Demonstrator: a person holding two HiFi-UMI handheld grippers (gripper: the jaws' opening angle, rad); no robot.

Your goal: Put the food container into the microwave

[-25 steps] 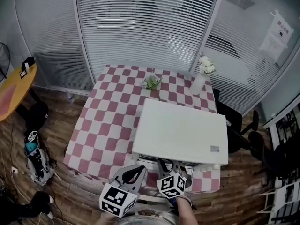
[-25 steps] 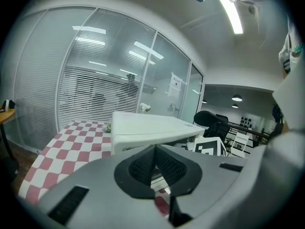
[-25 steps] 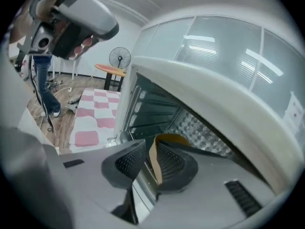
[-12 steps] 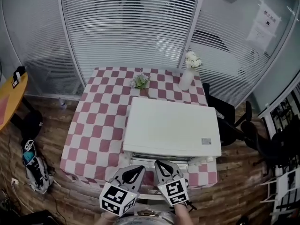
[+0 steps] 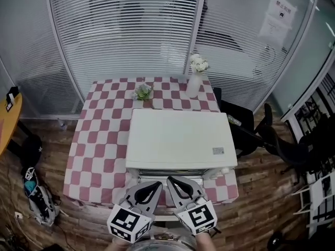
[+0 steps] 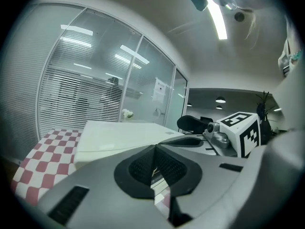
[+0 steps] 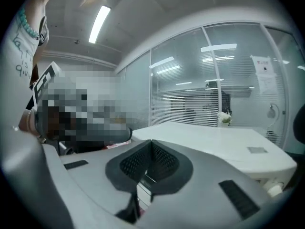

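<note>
The red-and-white checked tabletop lies ahead of the left tongs and right tongs. The big white box microwave sits on it, long side running across, just past the tips. Both tongs are pressed together, empty and equally near it; no food container shows.

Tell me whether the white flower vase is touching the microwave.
Apart. The head view shows the vase standing behind the microwave, with a strip of checked tablecloth visible between its base and the microwave's rear edge.
</note>
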